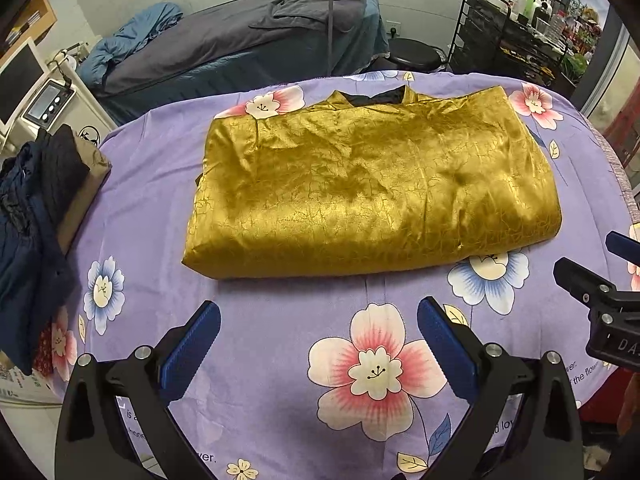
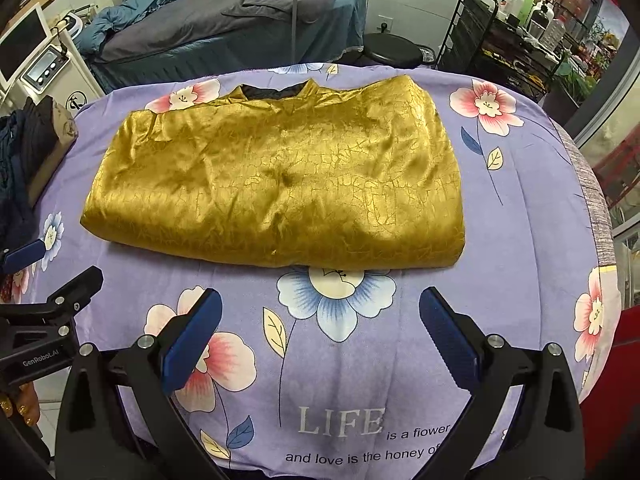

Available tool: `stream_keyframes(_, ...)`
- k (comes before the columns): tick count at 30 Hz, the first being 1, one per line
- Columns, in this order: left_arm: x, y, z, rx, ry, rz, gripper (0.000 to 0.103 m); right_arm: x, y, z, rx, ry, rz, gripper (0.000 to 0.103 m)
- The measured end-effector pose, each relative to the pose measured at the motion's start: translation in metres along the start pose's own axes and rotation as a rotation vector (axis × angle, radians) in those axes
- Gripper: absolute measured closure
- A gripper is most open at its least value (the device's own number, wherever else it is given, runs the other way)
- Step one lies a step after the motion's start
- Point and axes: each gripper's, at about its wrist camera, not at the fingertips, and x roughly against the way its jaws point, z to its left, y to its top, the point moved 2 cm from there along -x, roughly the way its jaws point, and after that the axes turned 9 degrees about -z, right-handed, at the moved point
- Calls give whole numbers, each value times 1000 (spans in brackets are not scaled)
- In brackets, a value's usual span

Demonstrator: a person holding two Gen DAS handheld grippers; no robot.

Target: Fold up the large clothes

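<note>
A shiny gold garment (image 1: 368,184) lies folded into a thick rectangle on the purple flowered sheet (image 1: 280,360), its dark-lined collar at the far edge. It also shows in the right wrist view (image 2: 280,184). My left gripper (image 1: 319,312) is open and empty, a little short of the garment's near edge. My right gripper (image 2: 320,302) is open and empty, just short of the same edge, to the right of the left one. The right gripper's fingers show at the right edge of the left wrist view (image 1: 596,276).
A pile of dark folded clothes (image 1: 36,220) sits at the table's left edge. Behind the table are a grey-covered bed (image 1: 240,48), a black stool (image 1: 416,54) and a black wire rack with bottles (image 1: 516,28). A white machine (image 1: 48,100) stands far left.
</note>
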Motion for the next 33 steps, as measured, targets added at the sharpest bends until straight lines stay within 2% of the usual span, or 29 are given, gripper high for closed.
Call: stream_keyframes(33, -9, 0, 5, 10, 16, 33, 6, -7, -1, 2, 0, -1, 17, 6)
